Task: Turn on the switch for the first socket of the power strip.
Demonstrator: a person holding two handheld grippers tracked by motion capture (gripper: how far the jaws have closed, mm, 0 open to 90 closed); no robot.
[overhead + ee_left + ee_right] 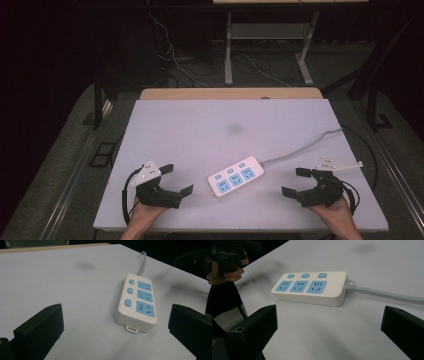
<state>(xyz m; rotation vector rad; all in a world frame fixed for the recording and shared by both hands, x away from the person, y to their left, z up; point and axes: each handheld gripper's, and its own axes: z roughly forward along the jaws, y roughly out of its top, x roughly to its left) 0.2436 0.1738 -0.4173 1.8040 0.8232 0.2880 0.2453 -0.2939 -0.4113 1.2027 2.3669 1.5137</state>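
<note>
From the high view, the power strip (235,177) lies flat near the front middle of my table (200,125), between my two hands: a white block with three light-blue sockets and three small blue buttons, its grey cord (305,145) running off toward the right edge. My left tool (176,180) rests at the front left and my right tool (293,181) at the front right, each with its jaws spread wide and nothing in them, both well clear of the strip. The tabletop is pale and matte with one dark smudge (235,129) past the middle; beyond it a wooden edge (230,93) shows, then grey floor, loose cables and the white legs of another desk (228,50) in a dim room. In the left gripper view, the strip (137,303) sits ahead and to the right, its buttons left of the sockets and a small tab at its near end, while my own jaws stand far apart. In the right gripper view, the strip (312,287) lies crosswise ahead, its buttons behind the sockets and the cord (387,293) leaving rightward; my jaws gape empty.
</note>
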